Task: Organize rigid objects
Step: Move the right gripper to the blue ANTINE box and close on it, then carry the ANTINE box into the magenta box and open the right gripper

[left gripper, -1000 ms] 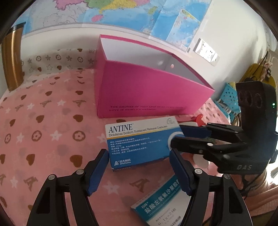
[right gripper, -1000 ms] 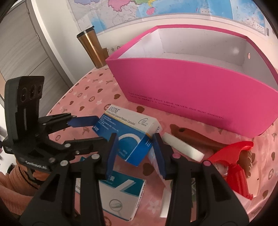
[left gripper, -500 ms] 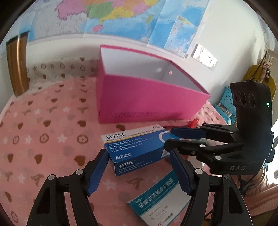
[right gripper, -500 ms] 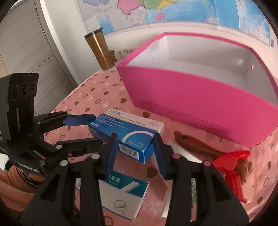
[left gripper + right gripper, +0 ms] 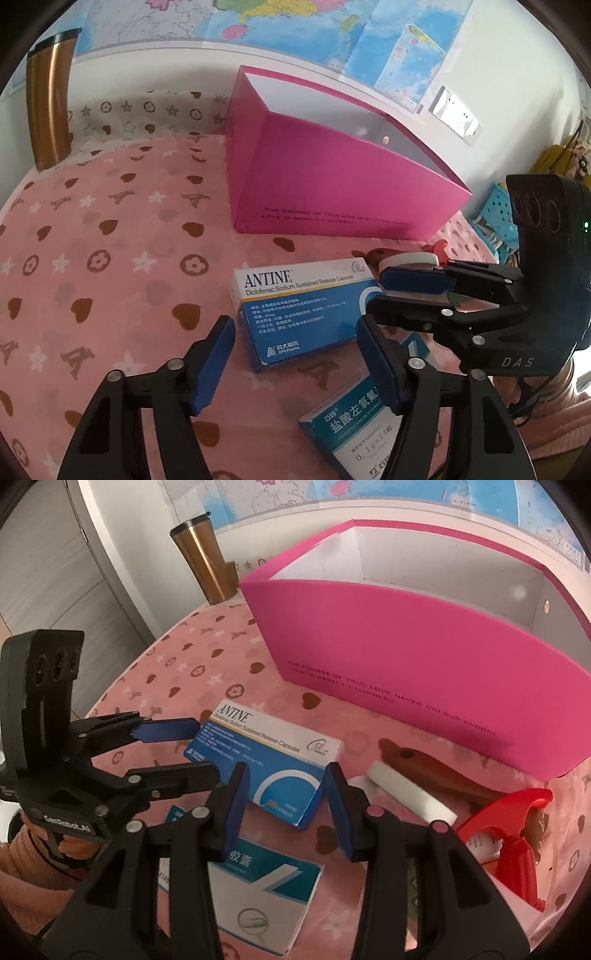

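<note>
The left hand-held gripper point(image 5: 295, 363) points steeply downward, its blue pads point(image 5: 216, 363) apart and its jaws closing, with nothing pressed between them. The right hand-held gripper point(image 5: 284, 806) tilts down at a similar angle from the opposite side, its jaws partly apart. The two face each other closely, their fingertips nearly crossing. A pink-sleeved hand point(image 5: 22, 853) grips the left one's handle.

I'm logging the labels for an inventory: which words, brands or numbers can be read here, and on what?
"ANTINE", "Diclofenac Sodium Sustained Release Capsules": blue box.
"THE COURSE OF TRUE LOVE NEVER DID RUN SMOOTH", then a blurred second line: pink box.
"DAS": right claw body.
"GenRobot.AI": left claw body.
"0.1g×24", beside Chinese characters: teal box.
Small print and wall map: too small to read.
</note>
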Motion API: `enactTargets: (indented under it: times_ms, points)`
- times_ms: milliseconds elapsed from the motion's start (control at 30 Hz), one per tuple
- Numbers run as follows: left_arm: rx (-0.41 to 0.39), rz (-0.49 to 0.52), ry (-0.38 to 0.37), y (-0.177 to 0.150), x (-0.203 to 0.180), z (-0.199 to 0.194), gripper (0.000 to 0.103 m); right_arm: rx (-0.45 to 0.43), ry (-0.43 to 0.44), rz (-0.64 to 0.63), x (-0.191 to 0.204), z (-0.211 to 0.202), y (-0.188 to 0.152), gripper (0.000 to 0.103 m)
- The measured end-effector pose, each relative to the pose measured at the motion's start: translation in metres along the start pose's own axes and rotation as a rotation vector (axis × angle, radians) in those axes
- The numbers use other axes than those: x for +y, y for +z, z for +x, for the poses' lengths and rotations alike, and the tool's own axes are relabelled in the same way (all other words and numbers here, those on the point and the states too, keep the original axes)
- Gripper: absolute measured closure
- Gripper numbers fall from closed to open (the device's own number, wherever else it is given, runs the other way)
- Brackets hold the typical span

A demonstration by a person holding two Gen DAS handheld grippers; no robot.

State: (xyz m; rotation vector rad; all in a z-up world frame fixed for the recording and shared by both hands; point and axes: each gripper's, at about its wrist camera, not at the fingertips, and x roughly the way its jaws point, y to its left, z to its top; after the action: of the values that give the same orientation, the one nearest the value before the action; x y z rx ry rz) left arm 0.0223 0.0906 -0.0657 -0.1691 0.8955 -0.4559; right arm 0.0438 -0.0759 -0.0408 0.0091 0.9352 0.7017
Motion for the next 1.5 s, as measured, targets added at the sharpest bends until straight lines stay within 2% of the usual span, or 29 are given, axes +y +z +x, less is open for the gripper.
enactTargets:
  times_ms: [100,200,267,333,367,567,733,900,1100,1233,1500]
  points:
    - [0.017,0.006,0.012,-0.002,-0.001,0.002,0.044,0.030,-0.018,-0.025,0.006,0.002,-0.002,0.059]
    - [0.021,0.002,0.010,-0.001,0.001,0.004,0.044,0.050,-0.040,-0.043,0.008,0.006,-0.002,0.058]
    - [0.023,-0.001,0.009,-0.002,0.002,0.005,0.044,0.055,-0.043,-0.028,0.005,0.009,0.000,0.056]
    - [0.022,-0.004,0.008,-0.001,0.004,0.004,0.047,0.067,-0.041,-0.032,0.007,0.013,0.003,0.046]
    - [0.022,-0.008,0.013,-0.001,0.005,0.004,0.047,0.077,-0.042,-0.032,0.008,0.016,0.005,0.046]
    - [0.016,-0.032,0.027,-0.005,0.014,-0.001,0.047,0.071,0.029,-0.022,0.010,0.019,0.011,0.044]
    - [0.021,-0.035,0.032,-0.008,0.016,-0.002,0.047,0.079,-0.002,-0.031,0.011,0.025,0.015,0.044]
    - [0.024,-0.025,0.041,-0.008,0.012,-0.004,0.048,0.091,0.049,-0.012,0.006,0.034,0.022,0.040]
    - [0.005,-0.015,0.041,0.001,0.002,-0.011,0.048,0.051,0.080,0.032,-0.002,0.018,0.018,0.042]
    - [-0.024,0.015,0.025,0.013,-0.012,-0.020,0.047,-0.004,0.063,0.035,-0.004,-0.004,0.024,0.042]
    - [-0.117,0.090,0.013,0.058,-0.047,-0.044,0.043,-0.113,0.037,0.025,-0.013,-0.056,0.042,0.042]
